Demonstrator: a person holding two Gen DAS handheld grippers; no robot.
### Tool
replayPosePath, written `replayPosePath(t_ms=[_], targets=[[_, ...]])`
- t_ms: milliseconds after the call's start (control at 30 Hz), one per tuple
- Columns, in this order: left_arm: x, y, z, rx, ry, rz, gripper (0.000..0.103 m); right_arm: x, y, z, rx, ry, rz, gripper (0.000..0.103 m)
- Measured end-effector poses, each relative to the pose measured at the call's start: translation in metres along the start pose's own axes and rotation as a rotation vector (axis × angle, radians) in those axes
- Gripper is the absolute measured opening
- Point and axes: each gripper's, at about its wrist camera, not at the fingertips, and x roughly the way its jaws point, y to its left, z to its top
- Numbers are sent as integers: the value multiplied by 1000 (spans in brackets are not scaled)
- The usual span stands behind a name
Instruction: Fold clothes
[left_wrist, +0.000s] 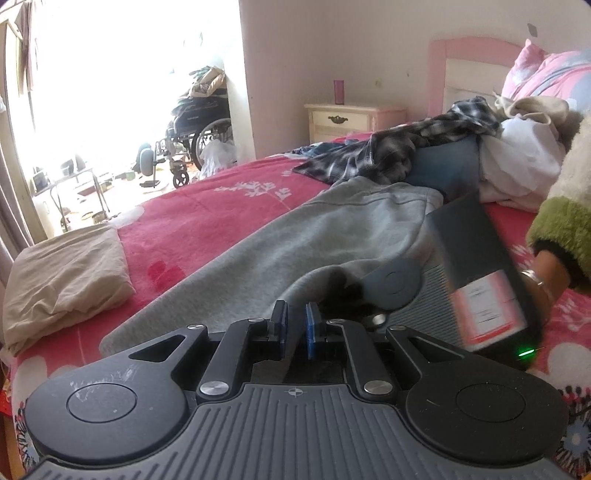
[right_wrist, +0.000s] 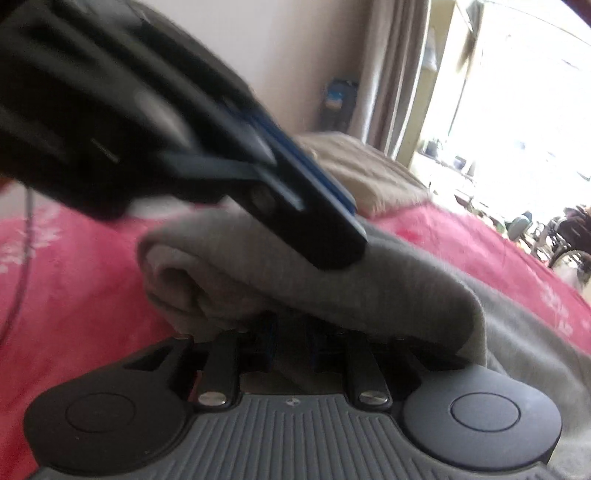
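Grey garment (left_wrist: 295, 236): sweatshirt-weight cloth spread across the red floral blanket (left_wrist: 207, 206), with a bunched fold at the near edge.
Left gripper (left_wrist: 295, 328): jaws nearly together, pinching a ridge of the grey cloth between the blue pads.
Right gripper (right_wrist: 291, 343): fingertips buried under the bunched fold; jaws narrow, and whether the pads press the cloth cannot be told.
Person: hand (left_wrist: 550, 273) in a green fleece sleeve (left_wrist: 565, 229) holds the right gripper.
Folded beige cloth (left_wrist: 66, 280): lies at the blanket's edge, apart from the grey garment.
Unfolded pile (left_wrist: 480, 147): plaid shirt and white items, beyond the garment near the pink headboard (left_wrist: 476, 48).
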Motion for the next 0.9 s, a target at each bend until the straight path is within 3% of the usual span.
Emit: replayPosePath(t_ms=[200, 267, 433, 667, 800, 900], targets=[[1, 1, -16, 5, 82, 44, 15, -25, -8, 3, 9, -8, 3, 32], [-4, 0, -22, 9, 99, 54, 33, -43, -9, 0, -4, -20, 11, 34], [-6, -12, -37, 80, 133, 118, 44, -56, -12, -7, -47, 1, -8, 37], [11, -21, -50, 159, 165, 329, 41, -48, -19, -20, -36, 94, -110, 36], [11, -21, -59, 189, 177, 378, 38, -47, -33, -32, 1, 132, -143, 37], [9, -25, -62, 237, 182, 390, 37, -59, -42, -34, 3, 109, -106, 37]])
